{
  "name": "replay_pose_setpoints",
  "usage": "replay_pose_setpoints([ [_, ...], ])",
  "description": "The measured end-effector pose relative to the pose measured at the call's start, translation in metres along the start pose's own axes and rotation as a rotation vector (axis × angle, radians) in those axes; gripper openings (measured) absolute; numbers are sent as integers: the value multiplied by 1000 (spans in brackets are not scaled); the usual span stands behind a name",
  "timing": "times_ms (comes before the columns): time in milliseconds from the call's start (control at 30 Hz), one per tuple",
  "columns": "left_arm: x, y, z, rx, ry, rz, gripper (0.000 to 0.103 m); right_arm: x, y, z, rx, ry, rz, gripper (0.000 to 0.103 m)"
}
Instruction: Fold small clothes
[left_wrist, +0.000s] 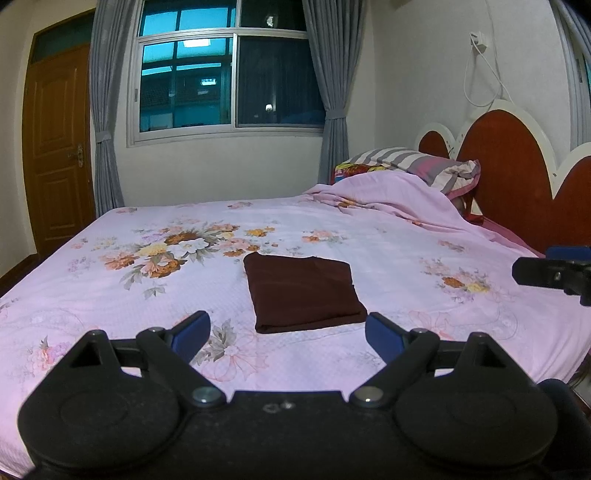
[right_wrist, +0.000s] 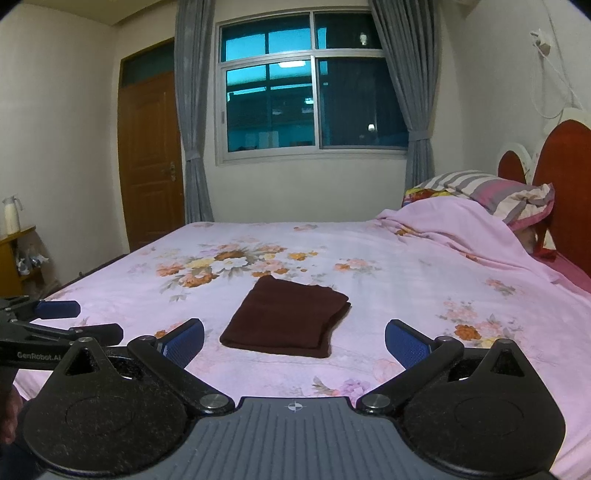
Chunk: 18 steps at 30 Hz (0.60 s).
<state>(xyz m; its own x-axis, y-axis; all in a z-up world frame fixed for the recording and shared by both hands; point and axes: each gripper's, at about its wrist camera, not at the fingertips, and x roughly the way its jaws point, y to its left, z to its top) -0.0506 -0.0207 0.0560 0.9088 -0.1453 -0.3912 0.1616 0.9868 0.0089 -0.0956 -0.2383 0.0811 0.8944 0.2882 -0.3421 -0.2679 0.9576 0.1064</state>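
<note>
A dark maroon garment (left_wrist: 304, 291) lies folded into a neat rectangle near the middle of the bed (left_wrist: 388, 236), on the pink floral sheet. The left hand-held gripper (left_wrist: 288, 334) hangs just short of its near edge, blue pads spread wide with nothing between them. The right hand-held gripper (right_wrist: 294, 341) hovers beside it, jaws likewise apart and empty. A striped pillow (right_wrist: 491, 192) leans against the red headboard (right_wrist: 569, 177), the sheet pulled over its lower part.
</note>
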Motion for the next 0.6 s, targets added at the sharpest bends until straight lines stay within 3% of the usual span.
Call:
replay_pose_setpoints([
  [600,6,4,-1,8,0,-20,91,1,-2,-1,-4,12,-16,103],
])
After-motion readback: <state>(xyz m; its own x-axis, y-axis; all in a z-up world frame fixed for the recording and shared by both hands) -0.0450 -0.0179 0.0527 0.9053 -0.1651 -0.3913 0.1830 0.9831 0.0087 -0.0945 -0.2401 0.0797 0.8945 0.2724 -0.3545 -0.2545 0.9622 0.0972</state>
